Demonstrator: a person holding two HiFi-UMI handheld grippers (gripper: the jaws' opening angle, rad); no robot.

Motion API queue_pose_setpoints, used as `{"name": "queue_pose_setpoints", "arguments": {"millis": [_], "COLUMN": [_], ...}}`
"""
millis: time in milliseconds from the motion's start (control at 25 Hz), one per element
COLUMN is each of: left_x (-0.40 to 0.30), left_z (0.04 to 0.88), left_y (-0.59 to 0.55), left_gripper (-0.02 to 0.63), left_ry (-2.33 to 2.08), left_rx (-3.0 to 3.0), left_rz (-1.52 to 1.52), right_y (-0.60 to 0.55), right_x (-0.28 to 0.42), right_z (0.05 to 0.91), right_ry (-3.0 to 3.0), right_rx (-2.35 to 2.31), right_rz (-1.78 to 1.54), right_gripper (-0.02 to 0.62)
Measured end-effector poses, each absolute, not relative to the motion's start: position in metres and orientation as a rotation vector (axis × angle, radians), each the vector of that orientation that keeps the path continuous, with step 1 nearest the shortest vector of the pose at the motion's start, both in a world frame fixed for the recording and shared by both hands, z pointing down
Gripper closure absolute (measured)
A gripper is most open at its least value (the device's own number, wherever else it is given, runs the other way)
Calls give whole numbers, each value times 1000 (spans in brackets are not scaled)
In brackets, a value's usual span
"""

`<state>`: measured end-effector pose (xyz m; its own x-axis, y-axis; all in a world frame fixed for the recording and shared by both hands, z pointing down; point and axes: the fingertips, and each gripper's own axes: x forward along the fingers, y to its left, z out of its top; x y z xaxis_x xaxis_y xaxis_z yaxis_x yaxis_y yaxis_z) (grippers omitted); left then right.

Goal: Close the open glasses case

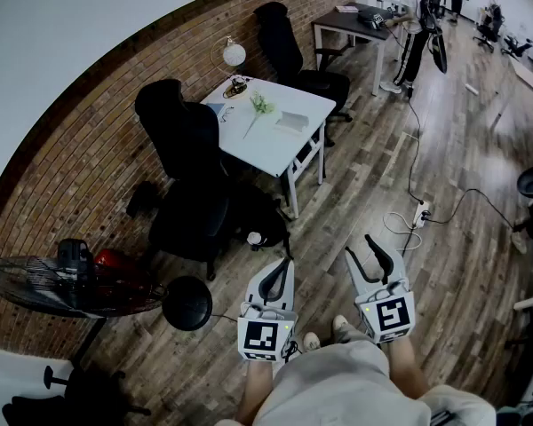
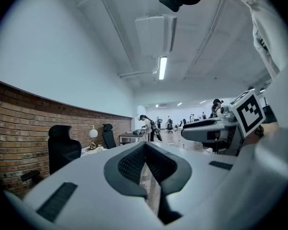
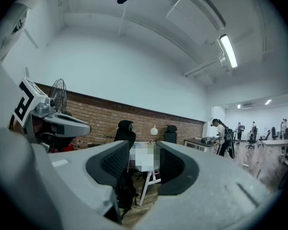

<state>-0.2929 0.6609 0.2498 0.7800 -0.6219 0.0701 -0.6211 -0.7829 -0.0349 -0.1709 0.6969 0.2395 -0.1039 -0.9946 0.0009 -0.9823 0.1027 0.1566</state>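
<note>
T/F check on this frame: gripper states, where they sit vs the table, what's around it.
1. The left gripper is shut and empty. True.
2. The right gripper grips a case. False: its jaws are apart with nothing between them.
3. Both grippers hang over the table. False: they are over the floor, apart from the table.
4. A black chair stands at the table. True.
5. The fan sits on the table. False: it stands on the floor.
</note>
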Motion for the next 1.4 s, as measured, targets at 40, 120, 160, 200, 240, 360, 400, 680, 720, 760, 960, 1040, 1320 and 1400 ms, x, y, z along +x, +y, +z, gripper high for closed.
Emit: {"name": "queue_pose_setpoints", "arguments": {"millis": [40,120,160,200,240,360,400,680,720,760,960,1040,1320,1400], "left_x": [-294,-294,-293,-292,-291,-288,-286,-254,-250,-247,-227,-217,-185,-179], "left_z": [251,252,251,249,248,256,258,259,259,262,261,260,259,264], "left_y": [658,653,651,647,644,630,625,586,580,574,544,532,498,491], "left_gripper": [600,600,600,601,601,600,601,601,600,600,601,601,600,601], "left_ry": [1031,1028,1023,1016,1013,1027,1030,1048,1058,1075,1113,1128,1160,1174], "left_rx": [-2955,-2954,-2953,-2952,-2952,-2964,-2965,-2938,-2934,-2934,-2914,-2907,-2893,-2893], "left_rz": [-119,-110,-90,-67,-58,-125,-136,-104,-107,-129,-115,-118,-134,-168], "right_y": [695,691,688,686,683,670,663,626,620,614,581,569,533,526], "right_x": [-172,-173,-173,-172,-170,-168,-166,-141,-136,-132,-108,-98,-67,-60], "right_z": [243,247,247,250,255,258,255,268,269,269,260,260,259,261], "right_ry": [-2246,-2243,-2247,-2240,-2224,-2221,-2236,-2256,-2258,-2253,-2324,-2327,-2374,-2378], "right_rx": [2030,2038,2042,2042,2037,2034,2033,1974,1964,1946,1960,1961,1918,1918], "right_rz": [-151,-121,-121,-107,-72,-23,-48,24,29,38,-67,-23,-90,-53], "right_gripper": [419,419,419,419,419,419,419,419,419,419,418,419,419,419]}}
